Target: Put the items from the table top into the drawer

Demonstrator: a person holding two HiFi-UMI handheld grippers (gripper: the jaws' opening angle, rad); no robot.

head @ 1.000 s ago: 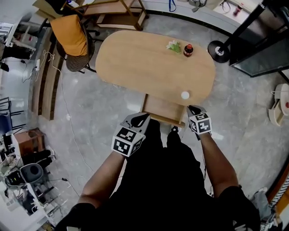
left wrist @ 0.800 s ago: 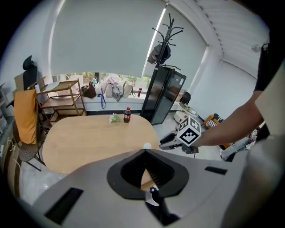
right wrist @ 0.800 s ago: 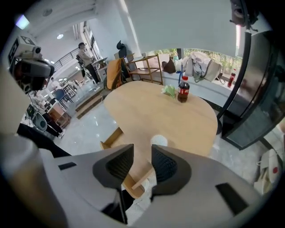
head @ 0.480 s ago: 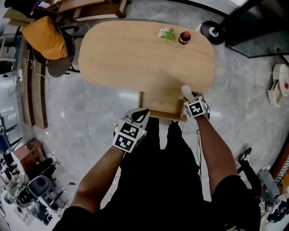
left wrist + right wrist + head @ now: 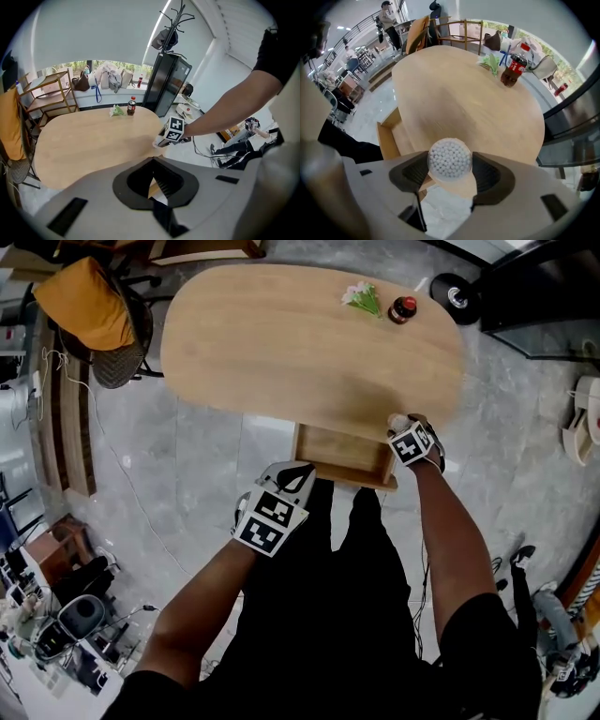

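Right gripper view shows the white beaded ball (image 5: 449, 157) at the near edge of the oval wooden table (image 5: 454, 103), sitting between the jaws of the right gripper (image 5: 450, 165), which are opening wide around it. Just to its left, the open wooden drawer (image 5: 389, 136) juts out under the tabletop. In the left gripper view the left gripper (image 5: 151, 161) hangs apart with its jaws together, gripping nothing. A cola bottle (image 5: 513, 69) and a small bunch of flowers (image 5: 490, 61) stand at the table's far edge.

Right claw (image 5: 450, 165) opening, white beaded ball (image 5: 450, 157) between jaws, at table (image 5: 454, 93) edge.
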